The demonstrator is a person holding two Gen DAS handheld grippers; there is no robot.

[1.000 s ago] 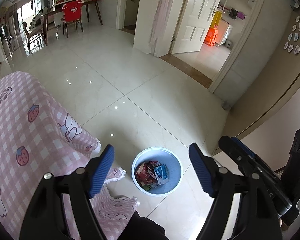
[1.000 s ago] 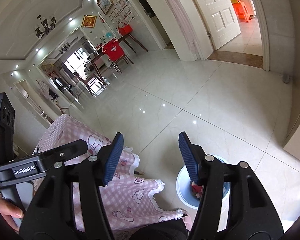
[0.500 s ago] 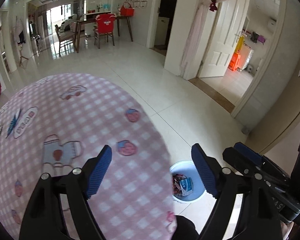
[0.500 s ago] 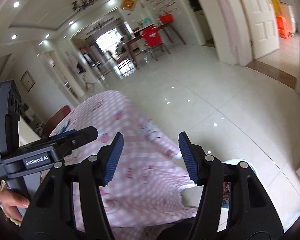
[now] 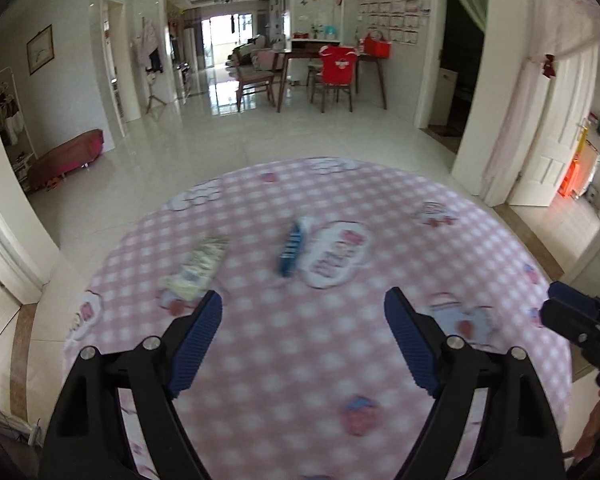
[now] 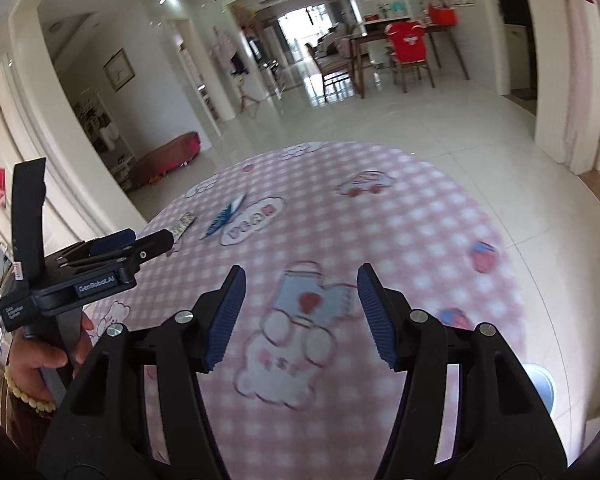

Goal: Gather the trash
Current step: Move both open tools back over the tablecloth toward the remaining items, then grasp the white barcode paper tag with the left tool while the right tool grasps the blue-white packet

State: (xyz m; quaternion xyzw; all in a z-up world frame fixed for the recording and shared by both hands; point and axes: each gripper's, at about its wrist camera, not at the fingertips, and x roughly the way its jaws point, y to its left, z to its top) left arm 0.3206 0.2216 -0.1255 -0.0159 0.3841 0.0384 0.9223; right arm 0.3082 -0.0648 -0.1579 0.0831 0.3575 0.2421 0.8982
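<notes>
Two wrappers lie near each other toward the table's [image 5: 480,248] far left: a pale one [image 5: 198,268] and a blue one [image 5: 294,246], both blurred. A second ago the views looked down at the bin [image 6: 540,384] on the floor; now they face the tabletop, so a dropping-in seems done and the next pickup is likely starting. Left gripper [image 5: 302,340] and right gripper [image 6: 300,316] are both spread wide, empty; one bin shows, by the table's right edge.
</notes>
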